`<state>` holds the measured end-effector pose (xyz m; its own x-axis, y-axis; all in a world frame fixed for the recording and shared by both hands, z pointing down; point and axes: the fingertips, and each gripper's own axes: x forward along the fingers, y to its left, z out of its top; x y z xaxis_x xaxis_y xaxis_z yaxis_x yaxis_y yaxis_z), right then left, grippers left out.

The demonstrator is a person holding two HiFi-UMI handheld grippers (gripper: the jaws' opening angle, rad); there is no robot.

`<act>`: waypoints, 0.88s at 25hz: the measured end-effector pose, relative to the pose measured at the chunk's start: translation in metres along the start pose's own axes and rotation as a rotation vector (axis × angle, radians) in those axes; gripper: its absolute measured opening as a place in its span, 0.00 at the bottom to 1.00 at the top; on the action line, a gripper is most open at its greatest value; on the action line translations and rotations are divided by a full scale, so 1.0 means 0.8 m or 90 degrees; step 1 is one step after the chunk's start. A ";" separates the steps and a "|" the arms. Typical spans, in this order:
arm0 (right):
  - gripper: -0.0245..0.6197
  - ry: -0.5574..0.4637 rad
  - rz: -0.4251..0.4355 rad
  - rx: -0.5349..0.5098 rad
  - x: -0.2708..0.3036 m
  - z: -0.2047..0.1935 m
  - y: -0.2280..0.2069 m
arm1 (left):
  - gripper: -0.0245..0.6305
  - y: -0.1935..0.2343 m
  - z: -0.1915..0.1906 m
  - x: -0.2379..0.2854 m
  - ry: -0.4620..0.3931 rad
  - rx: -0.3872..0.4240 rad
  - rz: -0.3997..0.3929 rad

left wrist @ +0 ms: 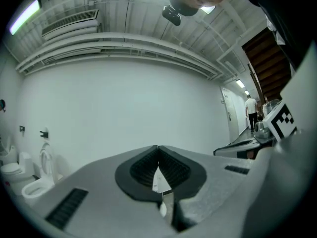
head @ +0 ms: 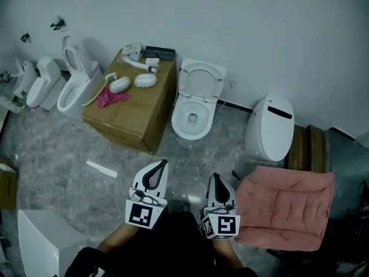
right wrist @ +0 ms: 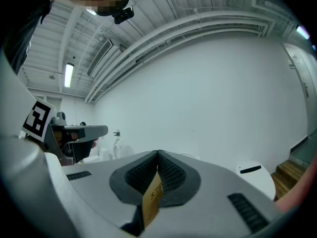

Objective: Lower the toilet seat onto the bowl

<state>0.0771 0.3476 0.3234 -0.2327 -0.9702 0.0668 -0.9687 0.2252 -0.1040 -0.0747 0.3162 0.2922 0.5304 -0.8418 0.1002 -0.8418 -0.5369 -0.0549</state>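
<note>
In the head view a white toilet (head: 193, 100) stands against the wall, its seat (head: 200, 78) raised upright behind the open bowl (head: 192, 119). My left gripper (head: 164, 163) and right gripper (head: 215, 176) hover side by side over the marble floor, well short of the toilet and pointing toward it. Both are shut with nothing held. In the left gripper view the jaws meet at their tips (left wrist: 158, 148) before a bare white wall. The right gripper (right wrist: 158, 153) looks the same, with a strip of brown cardboard showing through the slit below its tips.
A large cardboard box (head: 135, 111) with white parts and a pink cloth on top stands left of the toilet. Two more toilets (head: 75, 85) line the far left. A closed white toilet (head: 269, 128) and a pink cushion (head: 285, 206) lie to the right. A white box (head: 40, 241) sits near left.
</note>
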 end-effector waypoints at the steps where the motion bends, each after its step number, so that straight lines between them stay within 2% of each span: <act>1: 0.08 0.000 0.005 -0.001 0.006 0.001 -0.005 | 0.05 -0.003 0.000 0.005 0.001 -0.002 0.003; 6: 0.08 0.011 0.012 0.006 0.035 -0.001 -0.025 | 0.05 0.000 -0.011 0.037 0.025 -0.013 0.011; 11: 0.08 0.022 0.007 -0.006 0.104 -0.015 -0.054 | 0.05 0.030 -0.020 0.112 0.021 -0.016 0.000; 19: 0.08 0.033 -0.014 -0.021 0.274 0.003 -0.090 | 0.05 0.127 -0.004 0.277 0.010 -0.024 -0.039; 22: 0.08 0.040 -0.026 -0.020 0.331 0.005 -0.101 | 0.05 0.159 -0.006 0.328 0.024 -0.028 -0.059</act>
<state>0.0939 0.0720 0.3454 -0.1972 -0.9714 0.1322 -0.9795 0.1895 -0.0684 -0.0427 0.0273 0.3167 0.6027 -0.7855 0.1407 -0.7933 -0.6088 -0.0004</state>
